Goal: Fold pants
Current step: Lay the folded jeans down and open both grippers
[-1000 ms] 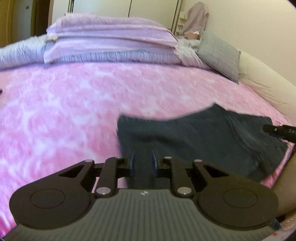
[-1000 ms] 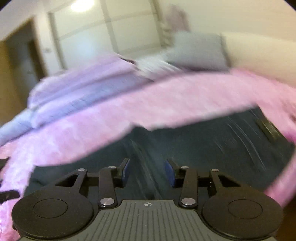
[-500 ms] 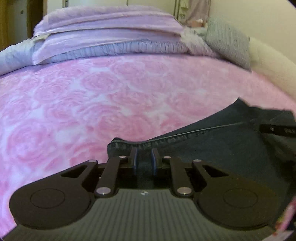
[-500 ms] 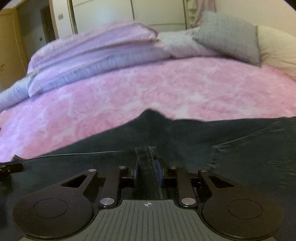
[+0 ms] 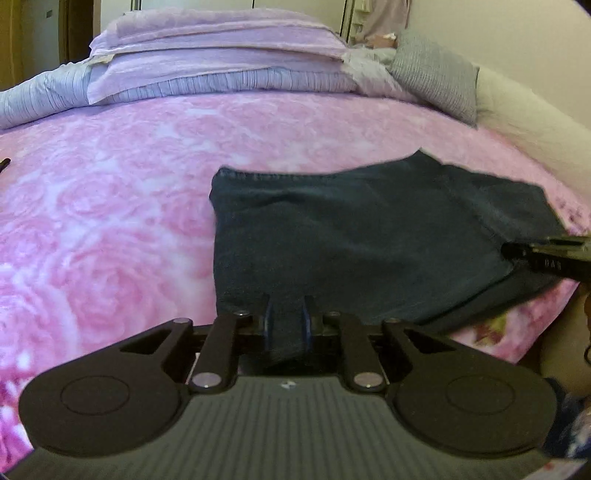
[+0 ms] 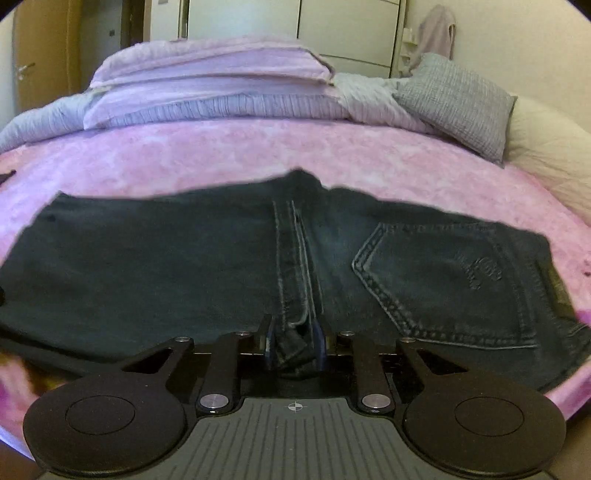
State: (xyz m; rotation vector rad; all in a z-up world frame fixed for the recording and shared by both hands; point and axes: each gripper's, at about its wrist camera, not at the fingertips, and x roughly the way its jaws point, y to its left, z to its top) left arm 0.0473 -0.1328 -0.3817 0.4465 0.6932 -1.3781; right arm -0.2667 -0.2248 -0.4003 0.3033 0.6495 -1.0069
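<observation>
Dark blue jeans lie folded into a short wide stack near the front edge of the pink bed cover. My left gripper is shut on the near edge of the denim at its left end. In the right wrist view the jeans spread across the frame, with a back pocket facing up on the right. My right gripper is shut on the thick seam at the near edge. The right gripper's tip shows at the right edge of the left wrist view.
Folded lilac bedding is stacked at the head of the bed, with a grey pillow and a cream cushion to the right. White wardrobe doors stand behind. Wide pink cover stretches left of the jeans.
Both grippers have carried the near part of the jeans back down toward the bed's front edge. The denim now lies flatter and more spread out, and the right gripper went from open to shut on it.
</observation>
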